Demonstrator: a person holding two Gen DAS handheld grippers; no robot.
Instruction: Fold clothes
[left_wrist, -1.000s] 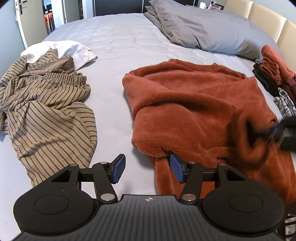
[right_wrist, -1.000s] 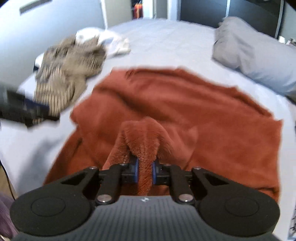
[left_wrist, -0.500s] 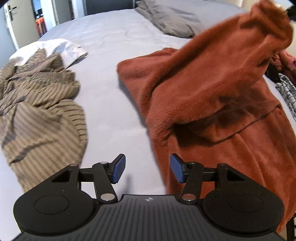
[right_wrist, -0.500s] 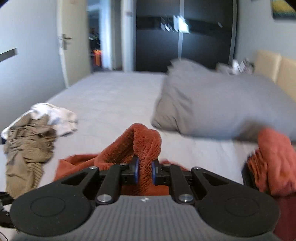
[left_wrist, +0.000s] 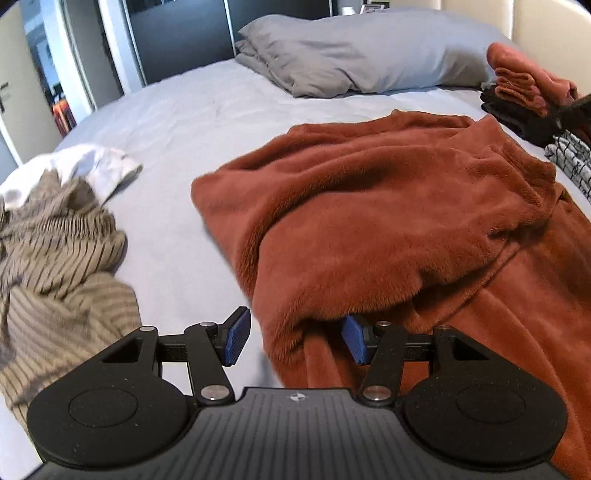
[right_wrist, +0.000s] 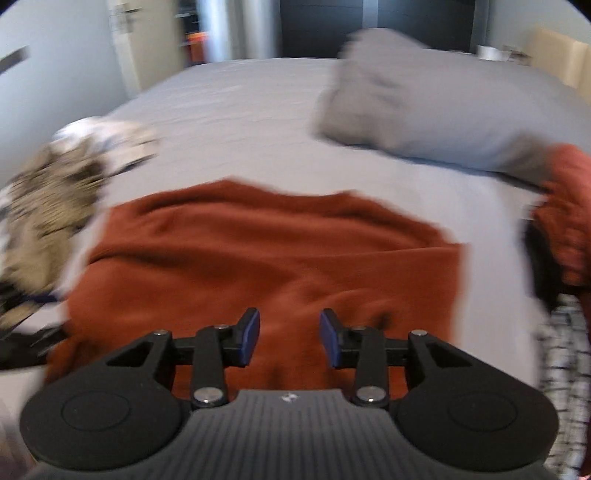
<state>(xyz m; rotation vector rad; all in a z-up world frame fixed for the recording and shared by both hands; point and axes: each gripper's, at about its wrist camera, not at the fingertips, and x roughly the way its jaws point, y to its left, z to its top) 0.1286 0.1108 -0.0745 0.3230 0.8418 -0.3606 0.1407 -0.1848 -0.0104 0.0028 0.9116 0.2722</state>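
Left gripper (left_wrist: 291, 339): jaws spread wide; nothing clamped between the blue pads (left_wrist: 236, 339); the near fold of the rust fleece hangs into the gap and hides the tip of the right-hand pad; whether the cloth touches that pad I cannot tell
Right gripper (right_wrist: 290, 338): jaws parted wide, holding nothing; it hovers over the fleece at lower centre of its blurred view
Rust fleece garment (left_wrist: 388, 214): spread on the bed, centre to right of the left wrist frame; an upper layer lies doubled over the lower one, its thick folded edge running from centre down toward the lower right; in the right wrist view it fills the middle of the frame (right_wrist: 266, 258)
Striped beige garment (left_wrist: 55, 266): crumpled at the left edge of the left wrist frame, apart from the fleece
White cloth (left_wrist: 88, 166): bunched just behind the striped one, touching it
Bed sheet (left_wrist: 177, 125): pale grey, bare between the two heaps
Grey pillows (left_wrist: 351, 55): stacked at upper centre
Stack of folded clothes (left_wrist: 528, 96): upper right edge; reddish piece on top, dark one beneath, a black-and-white patterned piece lower down
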